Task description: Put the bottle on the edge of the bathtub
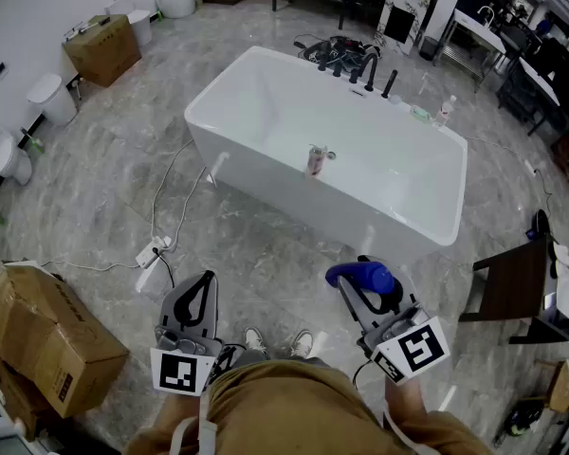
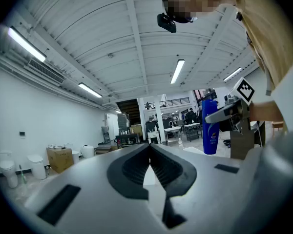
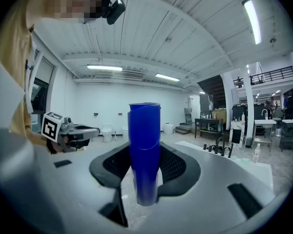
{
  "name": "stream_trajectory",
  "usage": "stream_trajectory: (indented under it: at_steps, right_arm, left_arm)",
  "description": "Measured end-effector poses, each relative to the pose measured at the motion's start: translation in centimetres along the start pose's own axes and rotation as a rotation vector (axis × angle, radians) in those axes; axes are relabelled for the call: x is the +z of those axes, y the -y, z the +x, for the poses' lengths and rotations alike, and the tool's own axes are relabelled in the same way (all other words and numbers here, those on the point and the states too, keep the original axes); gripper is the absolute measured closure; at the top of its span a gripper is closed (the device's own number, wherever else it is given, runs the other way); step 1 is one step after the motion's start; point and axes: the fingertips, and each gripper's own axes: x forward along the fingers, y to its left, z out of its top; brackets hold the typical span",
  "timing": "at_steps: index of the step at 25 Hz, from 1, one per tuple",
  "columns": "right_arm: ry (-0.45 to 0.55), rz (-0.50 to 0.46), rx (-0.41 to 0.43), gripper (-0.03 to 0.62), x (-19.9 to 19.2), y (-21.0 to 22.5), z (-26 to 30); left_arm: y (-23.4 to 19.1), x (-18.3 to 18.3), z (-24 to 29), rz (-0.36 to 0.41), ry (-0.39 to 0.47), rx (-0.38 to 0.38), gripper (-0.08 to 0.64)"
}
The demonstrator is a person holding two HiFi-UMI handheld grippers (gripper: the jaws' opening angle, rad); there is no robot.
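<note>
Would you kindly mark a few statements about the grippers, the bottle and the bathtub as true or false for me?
1. The right gripper holds a blue bottle upright between its jaws. True.
2. The left gripper has its jaws wide apart. False: they are together, with nothing between them.
3. The bottle already stands on the edge of the bathtub. False: it is in the right gripper, over the floor on the near side of the tub.
4. Black taps stand at the bathtub's far rim. True.
</note>
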Motion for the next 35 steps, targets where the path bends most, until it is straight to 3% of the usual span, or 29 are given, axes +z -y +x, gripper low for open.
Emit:
stream_trajectory:
  at_steps: [14, 24, 35]
  right_arm:
    - [-0.009, 0.038, -0.013, 0.431, 0.6, -1.9, 2.9]
    - [-0.021, 0.024, -0.088, 0.431, 1.3, -4.4, 6.5]
    - [-0.04, 0.039, -0.103, 0.431, 0.5, -1.7, 9.8]
  left_arm:
    - [-3.8, -2.0, -0.6, -0.042, -0.011, -0.006, 0.554]
    - [-8.3, -4.1, -0.4, -0.065, -0.01, -0.082, 0.554]
    - [-10.0, -5.4, 2.7, -0.068, -0.033, -0.093, 0.554]
